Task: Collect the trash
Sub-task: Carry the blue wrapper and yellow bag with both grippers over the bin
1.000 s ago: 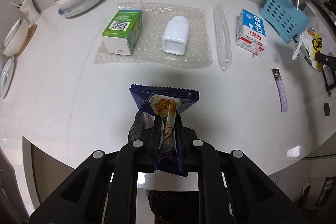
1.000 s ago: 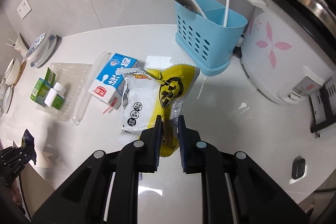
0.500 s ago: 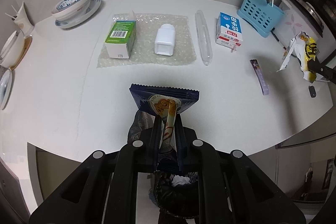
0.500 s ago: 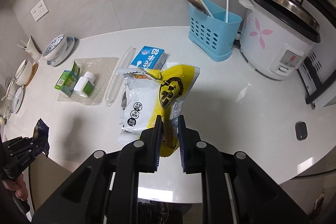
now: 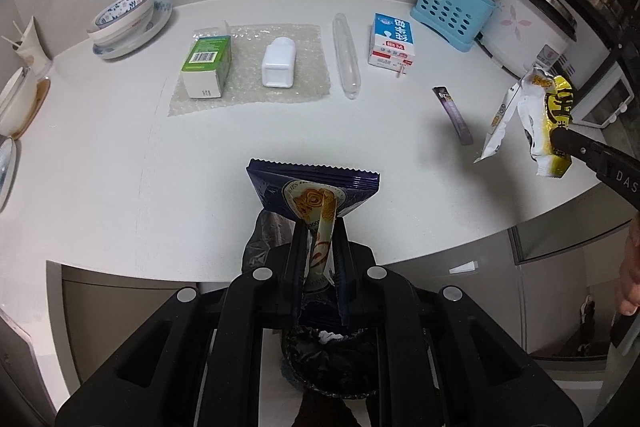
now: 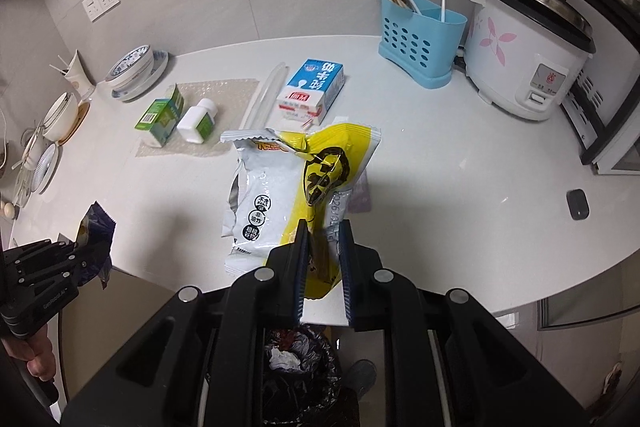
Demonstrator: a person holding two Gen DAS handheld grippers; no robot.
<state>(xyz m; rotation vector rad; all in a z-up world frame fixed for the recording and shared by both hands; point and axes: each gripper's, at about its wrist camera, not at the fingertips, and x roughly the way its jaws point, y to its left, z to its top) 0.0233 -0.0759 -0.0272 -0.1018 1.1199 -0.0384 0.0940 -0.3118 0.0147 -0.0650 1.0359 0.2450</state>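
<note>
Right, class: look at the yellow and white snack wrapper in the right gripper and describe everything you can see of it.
The yellow and white snack wrapper is a crinkled, glossy plastic packet: one half white with black round badges, the other yellow with large black characters, with a serrated silver seal along the top. The right gripper is shut on its lower yellow part and holds it upright in the air above the white counter, touching nothing else. A black-lined bin shows below.
</note>
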